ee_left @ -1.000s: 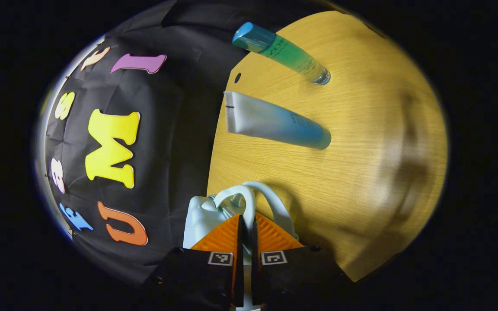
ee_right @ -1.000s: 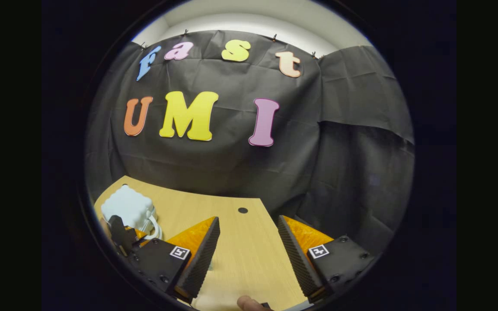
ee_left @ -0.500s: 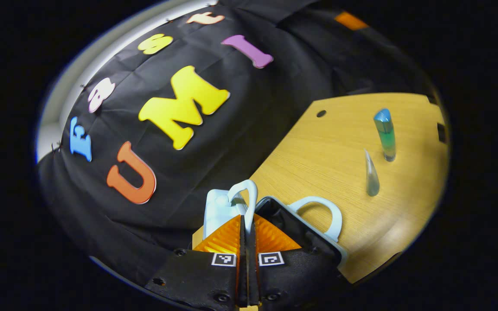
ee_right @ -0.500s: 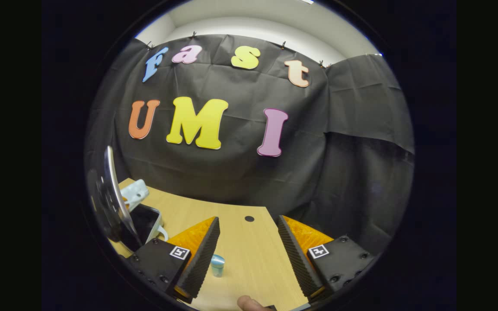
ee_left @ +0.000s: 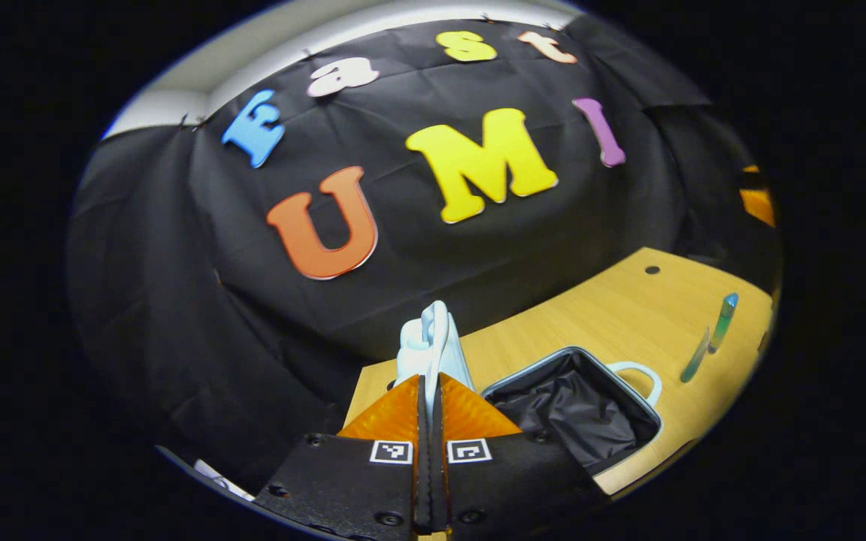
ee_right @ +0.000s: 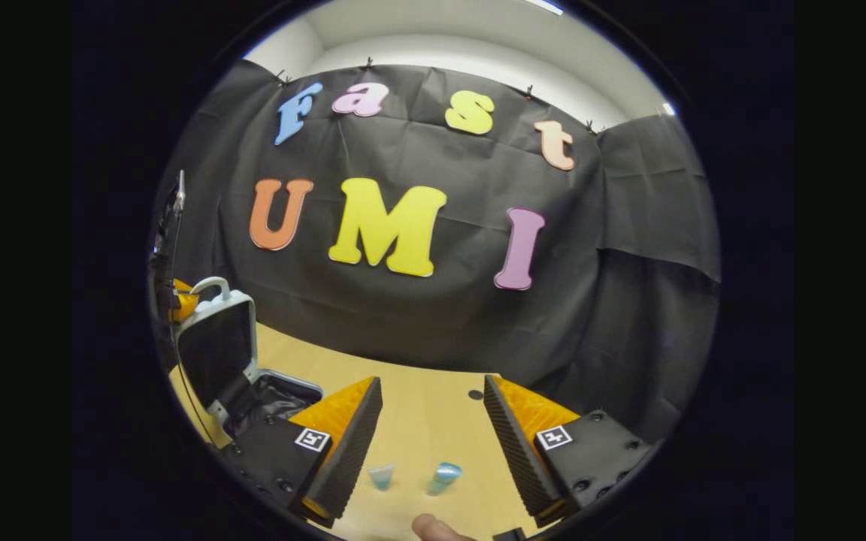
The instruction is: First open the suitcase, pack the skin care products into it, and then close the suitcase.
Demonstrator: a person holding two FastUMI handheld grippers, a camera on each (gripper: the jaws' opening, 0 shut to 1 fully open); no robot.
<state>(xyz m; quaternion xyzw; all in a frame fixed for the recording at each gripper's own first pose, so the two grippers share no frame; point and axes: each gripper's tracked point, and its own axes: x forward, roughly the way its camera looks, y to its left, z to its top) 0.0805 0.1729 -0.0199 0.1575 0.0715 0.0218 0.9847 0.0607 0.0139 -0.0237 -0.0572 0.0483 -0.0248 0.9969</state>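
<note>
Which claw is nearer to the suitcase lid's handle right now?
Left. The left claw is shut on the lid handle, holding the lid raised. The right claw is open, apart from the suitcase, above the two skin care products on the table.

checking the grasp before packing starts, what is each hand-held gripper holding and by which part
The left hand-held gripper is shut on the handle of the suitcase lid, keeping it raised. The right hand-held gripper is open and holds nothing.
</note>
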